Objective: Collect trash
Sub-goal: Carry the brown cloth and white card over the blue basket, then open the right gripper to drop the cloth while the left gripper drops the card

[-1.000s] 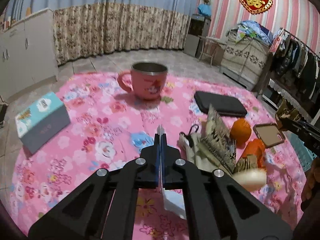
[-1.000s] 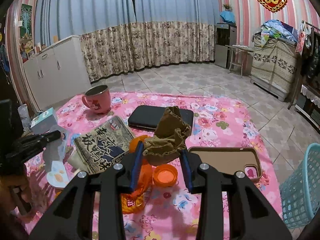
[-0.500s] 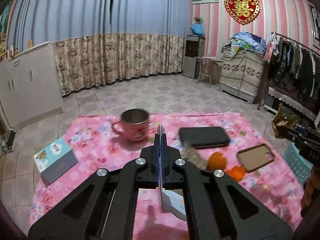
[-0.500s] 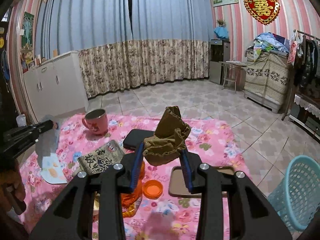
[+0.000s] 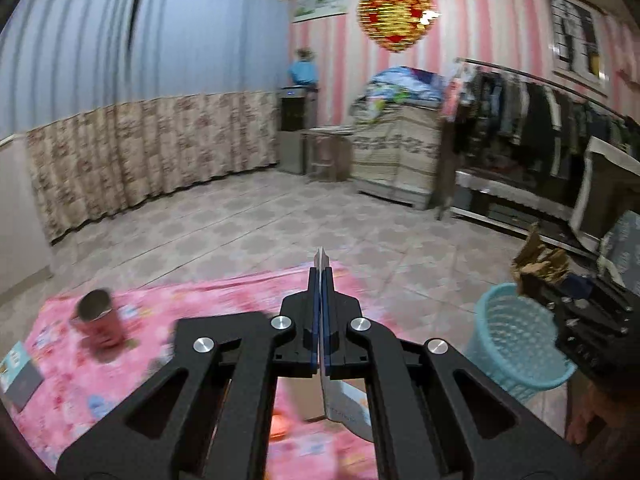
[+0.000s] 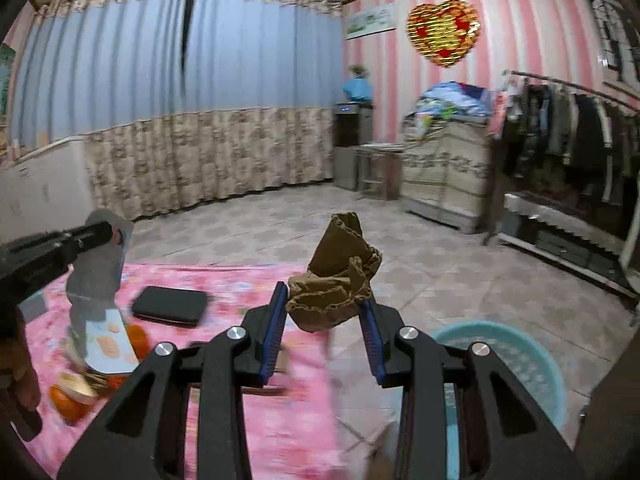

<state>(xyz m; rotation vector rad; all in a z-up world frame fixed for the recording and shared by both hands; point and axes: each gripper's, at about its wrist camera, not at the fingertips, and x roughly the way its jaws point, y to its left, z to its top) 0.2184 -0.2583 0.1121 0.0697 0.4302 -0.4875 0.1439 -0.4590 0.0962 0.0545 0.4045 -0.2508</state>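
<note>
My left gripper (image 5: 321, 276) is shut on a thin flat wrapper (image 5: 344, 404), held edge-on between the jaws; the right wrist view shows it hanging (image 6: 98, 276) from the left gripper at the left. My right gripper (image 6: 324, 312) is shut on a crumpled brown paper wad (image 6: 334, 284), also seen at the right of the left wrist view (image 5: 538, 262). Both are raised above the pink floral table (image 5: 180, 312). A light blue mesh basket (image 5: 516, 336) stands on the floor right of the table; it sits below my right gripper (image 6: 516, 356).
On the table are a pink mug (image 5: 98, 320), a teal box (image 5: 18, 372), a black case (image 6: 170, 306) and orange peels (image 6: 70, 398). Tiled floor lies beyond, with curtains, a clothes rack (image 5: 560, 140) and covered furniture.
Both grippers have lifted from the table and swung right with their loads. The basket has come into view beneath the right gripper; the table items have dropped low and left.
</note>
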